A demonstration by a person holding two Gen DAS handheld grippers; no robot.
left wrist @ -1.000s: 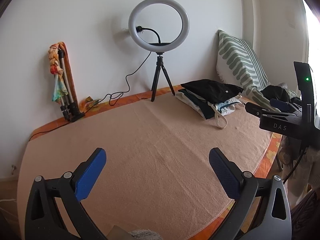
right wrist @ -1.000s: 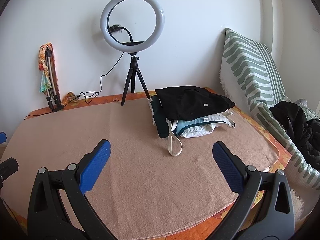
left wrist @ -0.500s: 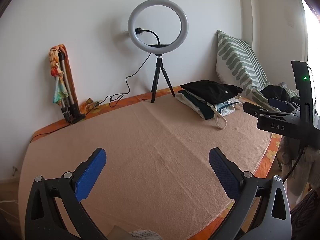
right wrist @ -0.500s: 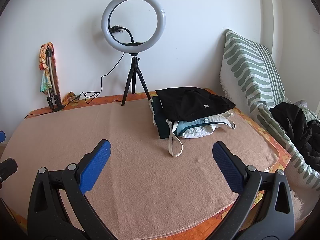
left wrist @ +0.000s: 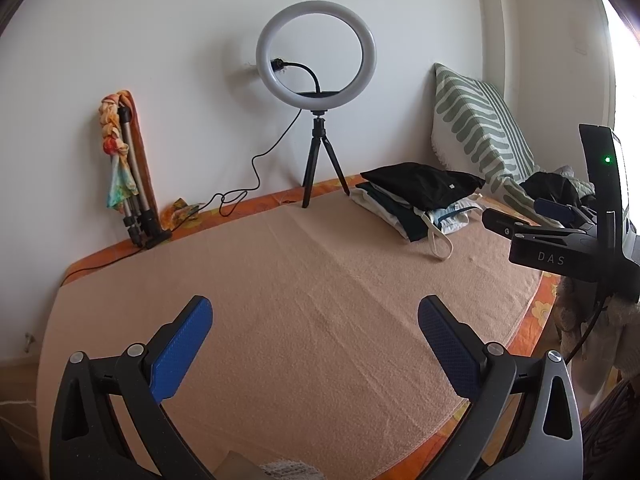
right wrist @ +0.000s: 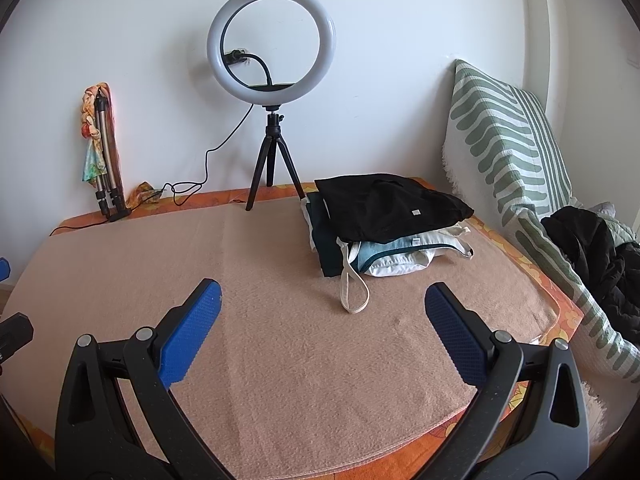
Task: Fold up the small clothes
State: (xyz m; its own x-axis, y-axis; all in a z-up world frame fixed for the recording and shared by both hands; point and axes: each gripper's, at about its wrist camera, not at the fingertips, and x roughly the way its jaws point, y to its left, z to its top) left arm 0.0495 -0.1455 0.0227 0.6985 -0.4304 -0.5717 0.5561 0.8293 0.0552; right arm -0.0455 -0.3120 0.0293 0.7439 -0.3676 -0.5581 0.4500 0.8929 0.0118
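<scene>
On tan blanket: one clothes stack, two spread claws.

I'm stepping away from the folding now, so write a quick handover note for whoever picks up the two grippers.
Left gripper: jaws open, empty, over the blanket.
Right gripper: jaws open, empty, facing the clothes stack.
Stack sits at the blanket's far right, black garment on top, a white strap trailing off the front.
A dark heap lies by the pillow; whether it needs folding is unclear.
Nothing is laid out for folding.
</scene>
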